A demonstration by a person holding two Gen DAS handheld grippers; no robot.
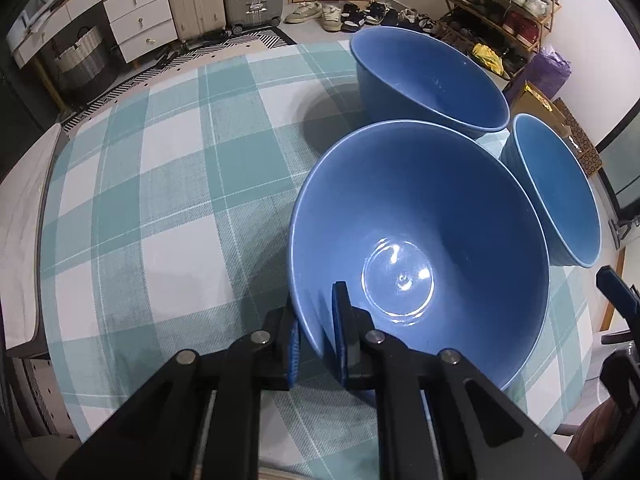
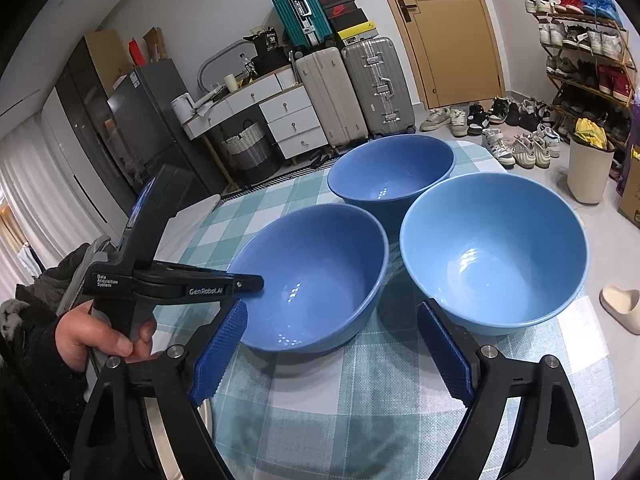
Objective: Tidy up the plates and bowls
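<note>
Bowls sit clustered on the checked surface [image 1: 160, 200]. Left hand-held gripper [image 1: 320, 332] pinches the near rim of the near-left bowl [image 1: 420, 220], tilting it. Right hand-held gripper [image 2: 332, 356] hangs released, near the right bowl [image 2: 496, 248]. Likely next: lift and nest it into the far bowl [image 2: 392, 168], keeping the rim grip steady.

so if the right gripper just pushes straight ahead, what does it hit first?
Probably the tablecloth between the near-left bowl and the right bowl; the open right gripper points at the gap between them. Depth is unclear, so either rim could clip a finger.
</note>
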